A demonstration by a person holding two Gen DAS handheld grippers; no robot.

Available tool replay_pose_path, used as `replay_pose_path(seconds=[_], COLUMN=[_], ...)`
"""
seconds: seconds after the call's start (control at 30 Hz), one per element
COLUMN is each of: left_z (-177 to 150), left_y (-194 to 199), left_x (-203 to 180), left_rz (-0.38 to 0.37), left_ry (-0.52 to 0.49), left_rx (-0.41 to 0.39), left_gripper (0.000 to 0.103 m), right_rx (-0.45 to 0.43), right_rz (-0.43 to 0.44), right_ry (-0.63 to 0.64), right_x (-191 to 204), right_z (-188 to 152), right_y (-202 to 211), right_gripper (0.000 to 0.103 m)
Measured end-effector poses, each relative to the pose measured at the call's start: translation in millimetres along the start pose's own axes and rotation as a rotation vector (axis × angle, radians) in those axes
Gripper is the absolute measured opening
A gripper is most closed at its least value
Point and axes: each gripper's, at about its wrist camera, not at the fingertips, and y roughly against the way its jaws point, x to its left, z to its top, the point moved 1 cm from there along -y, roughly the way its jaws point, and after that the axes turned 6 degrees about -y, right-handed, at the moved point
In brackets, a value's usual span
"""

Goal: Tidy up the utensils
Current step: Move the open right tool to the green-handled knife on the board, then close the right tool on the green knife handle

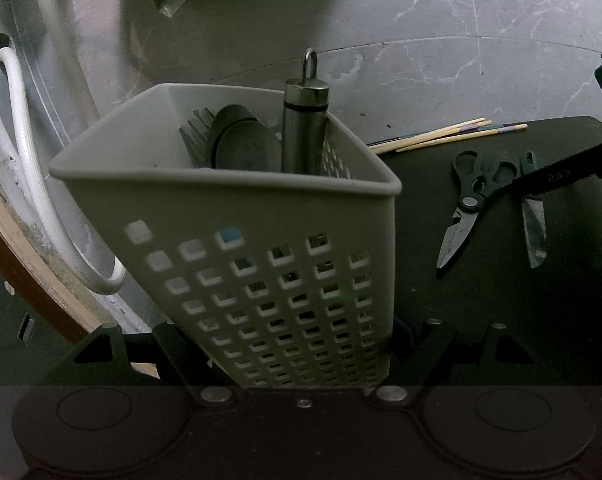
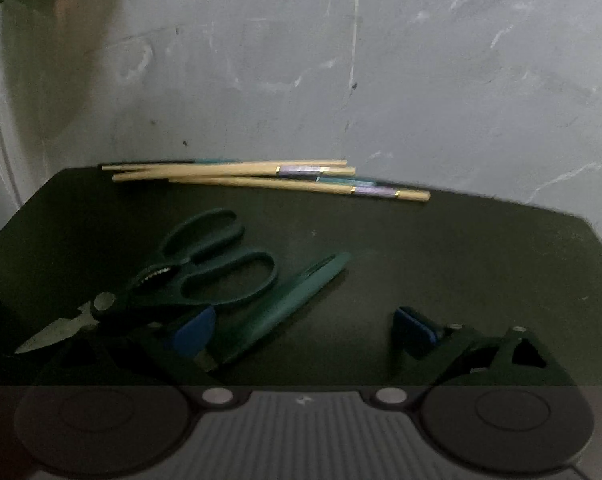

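Left gripper (image 1: 301, 360) clamped on utensil caddy (image 1: 237, 216), steadying it for loading. Right gripper (image 2: 305, 332) spread wide, empty, over knife (image 2: 285, 304) beside scissors (image 2: 205, 272), prob. next pick.

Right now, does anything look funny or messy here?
Yes. The caddy leans tilted in the left gripper, not standing flat. The chopsticks lie scattered, crossing each other at the mat's far edge.

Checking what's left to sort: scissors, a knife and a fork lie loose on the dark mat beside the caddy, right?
Not a fork: the left wrist view shows chopsticks on the mat, with the scissors and knife, beside the caddy.
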Motion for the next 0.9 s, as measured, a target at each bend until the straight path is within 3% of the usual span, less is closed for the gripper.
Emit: replay_pose_path(seconds=[0.13, 0.3, 0.4, 0.57, 0.77, 0.9], left_z=[0.3, 0.4, 0.5, 1.0, 1.1, 1.0], left_y=[0.0, 0.0, 0.0, -0.6, -0.9, -1.1], left_x=[-0.1, -0.1, 0.0, -0.3, -0.4, -0.5], left_rz=[0.0, 0.0, 0.001, 0.002, 0.001, 0.002], left_ry=[0.0, 0.001, 0.001, 0.0, 0.0, 0.001], left_rx=[0.0, 0.0, 0.0, 0.0, 0.0, 0.0], left_gripper=[0.083, 0.083, 0.083, 0.083, 0.083, 0.083], right_rx=[0.011, 0.012, 0.004, -0.003, 0.005, 0.014], right_rz=[0.026, 0.059, 0.08, 0.104, 0.112, 0.061], right_ry=[0.025, 0.057, 0.075, 0.097, 0.141, 0.334], right_x=[-1.1, -0.1, 3.3, 10.5, 17.1, 37.7], right_z=[5.5, 9.0, 6.8, 6.4, 5.3, 4.6], right_y=[-8.4, -10.5, -6.4, -0.3, 3.1, 6.3], right_gripper=[0.096, 0.082, 0.07, 0.034, 0.02, 0.018])
